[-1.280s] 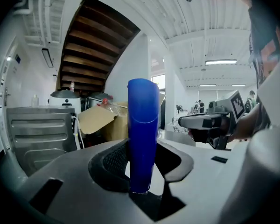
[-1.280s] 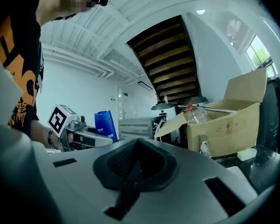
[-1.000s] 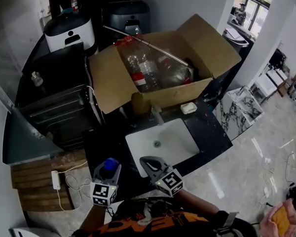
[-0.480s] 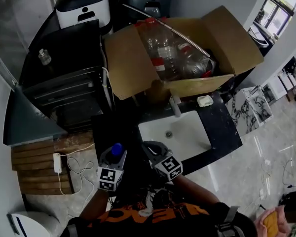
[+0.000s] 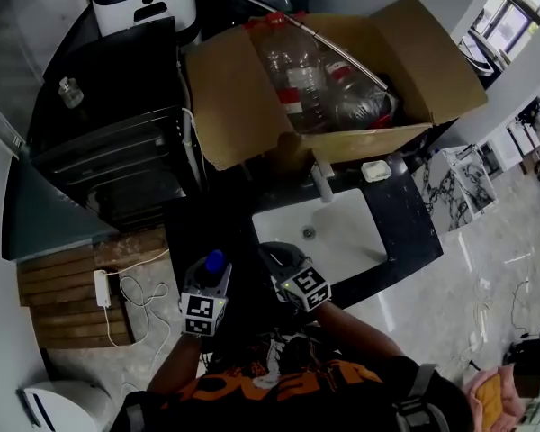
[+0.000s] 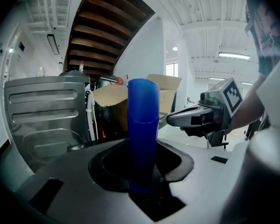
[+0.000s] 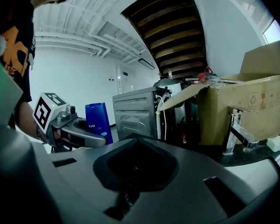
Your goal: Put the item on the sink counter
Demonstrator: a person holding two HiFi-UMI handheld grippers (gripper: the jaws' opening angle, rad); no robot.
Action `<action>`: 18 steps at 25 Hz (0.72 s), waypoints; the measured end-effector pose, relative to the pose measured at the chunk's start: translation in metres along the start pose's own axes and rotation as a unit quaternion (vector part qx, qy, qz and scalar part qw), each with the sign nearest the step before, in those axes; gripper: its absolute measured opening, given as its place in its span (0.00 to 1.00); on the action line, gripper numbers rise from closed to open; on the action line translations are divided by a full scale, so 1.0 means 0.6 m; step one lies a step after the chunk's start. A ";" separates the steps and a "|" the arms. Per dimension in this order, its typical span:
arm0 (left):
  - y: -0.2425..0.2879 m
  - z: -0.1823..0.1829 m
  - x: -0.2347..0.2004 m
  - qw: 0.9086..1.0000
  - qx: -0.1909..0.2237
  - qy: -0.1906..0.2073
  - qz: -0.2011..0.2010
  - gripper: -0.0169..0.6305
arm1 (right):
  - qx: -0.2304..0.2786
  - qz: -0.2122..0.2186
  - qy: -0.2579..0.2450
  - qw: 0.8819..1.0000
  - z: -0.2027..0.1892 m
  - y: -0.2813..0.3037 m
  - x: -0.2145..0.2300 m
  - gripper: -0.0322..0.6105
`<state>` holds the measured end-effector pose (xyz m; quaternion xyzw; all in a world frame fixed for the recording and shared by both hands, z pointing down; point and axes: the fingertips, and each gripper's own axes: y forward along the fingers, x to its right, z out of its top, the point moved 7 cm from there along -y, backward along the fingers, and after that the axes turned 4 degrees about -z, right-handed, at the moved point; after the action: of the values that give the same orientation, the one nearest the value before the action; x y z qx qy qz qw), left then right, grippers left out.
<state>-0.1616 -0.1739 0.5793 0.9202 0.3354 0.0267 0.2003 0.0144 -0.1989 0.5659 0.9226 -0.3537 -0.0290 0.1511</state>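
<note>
- Step in hand: carrying. The left gripper point(image 5: 209, 279) is holding the bottle point(image 6: 143, 125) upright, in the air near the counter's point(image 5: 409, 237) front edge.
- Next move (judged): reaching to a bare patch beside the sink point(image 5: 342, 241), lowering, then releasing.
- Left jaws are clamping the bottle's base; the right gripper point(image 5: 283, 261) is carrying nothing, jaws together.

I can't properly read anything here. The blue bottle point(image 7: 99, 120) clamped in my left gripper point(image 5: 212, 275) carries a short line of white print, too small to make out. The cardboard box point(image 7: 252, 113), ahead and right of my right gripper point(image 5: 272, 257), shows only small printed handling symbols.
</note>
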 end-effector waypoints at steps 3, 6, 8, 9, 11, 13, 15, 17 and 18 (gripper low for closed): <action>0.015 -0.023 -0.002 1.000 -0.016 -0.003 -0.007 0.28 | -0.007 0.002 0.002 1.000 0.002 0.003 0.001 0.07; 0.024 -0.041 -0.002 0.999 -0.032 0.002 -0.006 0.28 | -0.015 0.001 0.004 1.000 0.000 0.007 0.001 0.07; 0.024 -0.050 -0.005 0.999 -0.035 -0.001 -0.001 0.28 | -0.014 0.001 0.002 1.000 -0.007 0.011 0.002 0.07; 0.024 -0.053 -0.007 0.999 -0.035 -0.003 0.002 0.28 | -0.012 0.002 0.002 1.000 -0.006 0.012 0.001 0.07; 0.025 -0.055 -0.008 0.999 -0.031 -0.006 0.005 0.28 | -0.014 0.004 0.002 1.000 -0.005 0.014 0.000 0.07; 0.028 -0.054 -0.005 1.000 -0.029 -0.001 0.006 0.28 | -0.020 0.005 0.005 1.000 -0.009 0.016 -0.001 0.07; 0.030 -0.054 -0.002 1.000 -0.027 0.008 0.004 0.28 | -0.022 0.006 0.005 1.000 -0.013 0.016 -0.004 0.07; 0.030 -0.056 0.000 1.000 -0.024 0.015 0.002 0.28 | -0.024 0.009 0.001 1.000 -0.016 0.016 -0.007 0.07; 0.029 -0.057 0.000 1.000 -0.022 0.017 0.001 0.29 | -0.025 0.010 -0.001 1.000 -0.018 0.015 -0.007 0.07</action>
<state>-0.1571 -0.1740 0.6175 0.9154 0.3368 0.0502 0.2145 0.0068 -0.1997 0.5788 0.9147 -0.3627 -0.0371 0.1741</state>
